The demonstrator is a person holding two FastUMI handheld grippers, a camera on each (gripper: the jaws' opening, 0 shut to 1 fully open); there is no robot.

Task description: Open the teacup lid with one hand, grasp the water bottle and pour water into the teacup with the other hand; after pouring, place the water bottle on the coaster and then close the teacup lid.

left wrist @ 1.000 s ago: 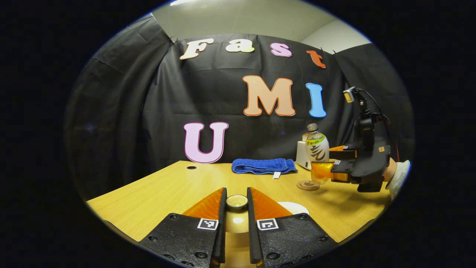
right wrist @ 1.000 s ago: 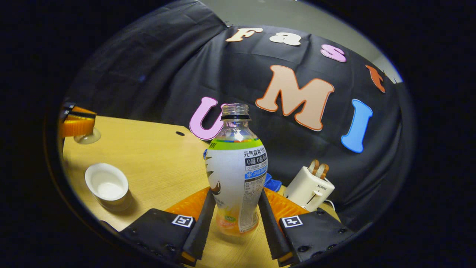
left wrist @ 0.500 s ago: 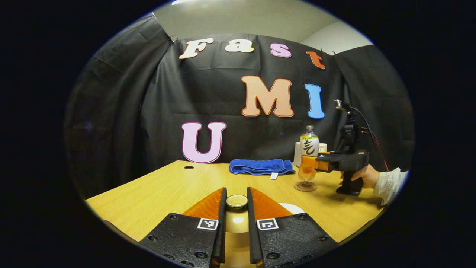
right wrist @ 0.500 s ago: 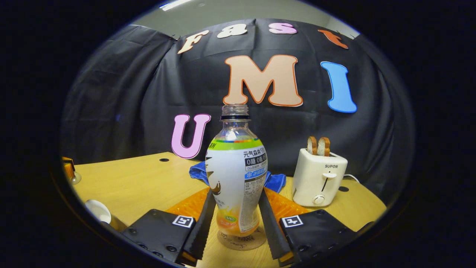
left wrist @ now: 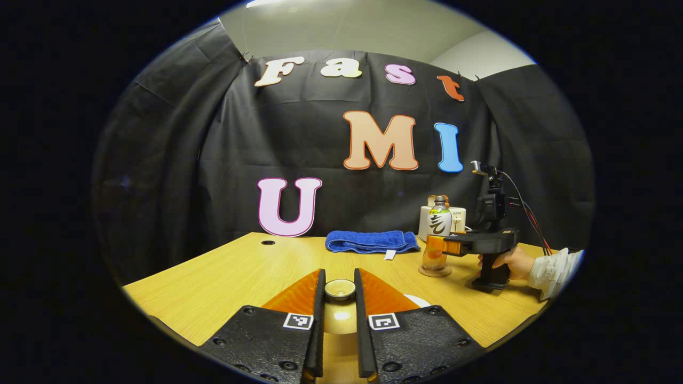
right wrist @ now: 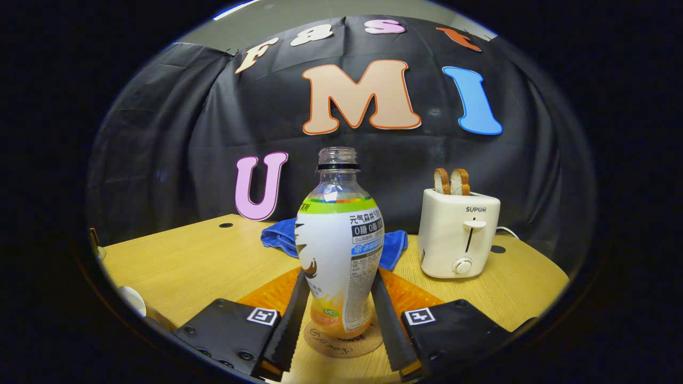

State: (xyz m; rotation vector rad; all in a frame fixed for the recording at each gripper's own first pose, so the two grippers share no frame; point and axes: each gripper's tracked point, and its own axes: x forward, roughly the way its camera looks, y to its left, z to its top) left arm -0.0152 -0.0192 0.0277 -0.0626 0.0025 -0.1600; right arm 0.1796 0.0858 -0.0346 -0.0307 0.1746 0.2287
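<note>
My left gripper [left wrist: 339, 278] is shut on the knob of the pale teacup lid [left wrist: 340, 290], held up over the table. Just behind its right finger peeks the rim of the white teacup [left wrist: 414, 300]; in the right gripper view the teacup [right wrist: 131, 300] sits at the far lower left. The uncapped water bottle [right wrist: 339, 250] stands upright on the round coaster [right wrist: 341, 343], and my right gripper [right wrist: 337, 298] presses it from both sides. The left gripper view shows that bottle [left wrist: 439, 221] on the coaster [left wrist: 435, 272] at the right, with the right gripper [left wrist: 436, 245] around it.
A white toaster [right wrist: 459, 232] with two slices of bread stands right of the bottle. A folded blue towel [left wrist: 372, 241] lies at the back of the wooden table [left wrist: 229, 277]. A hand [left wrist: 506, 261] in a white sleeve holds the right gripper's handle.
The right gripper has carried the bottle away from the teacup, levelled out, and lowered it onto the coaster. The left gripper has held the lid still.
</note>
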